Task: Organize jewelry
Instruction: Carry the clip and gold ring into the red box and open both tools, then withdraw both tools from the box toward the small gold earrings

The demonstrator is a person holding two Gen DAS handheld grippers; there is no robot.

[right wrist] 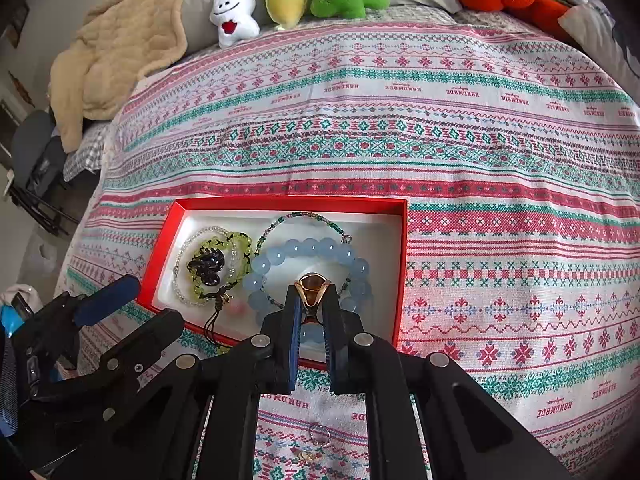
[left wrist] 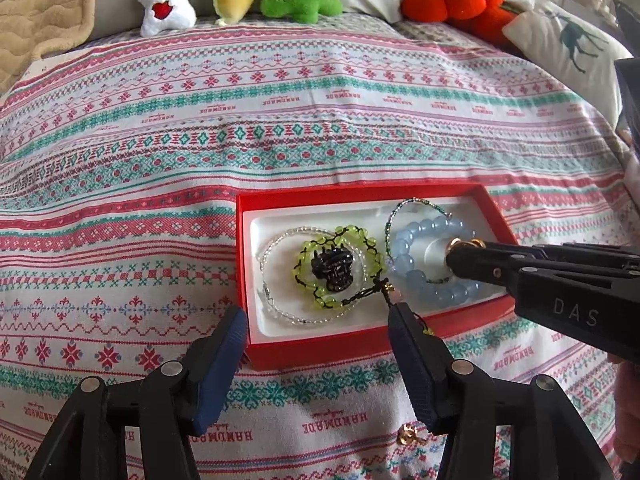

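Right tongs (right wrist: 311,294) pinch a gold ring (right wrist: 311,285) over the red box (right wrist: 168,254) of bracelets; left tongs (left wrist: 318,316) gape, seemingly empty.

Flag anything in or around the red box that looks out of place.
The green bead bracelet lies in the red box, but its black cord tail trails over the front wall onto the patterned cloth. A small gold piece and a thin ring lie loose on the cloth outside the box.
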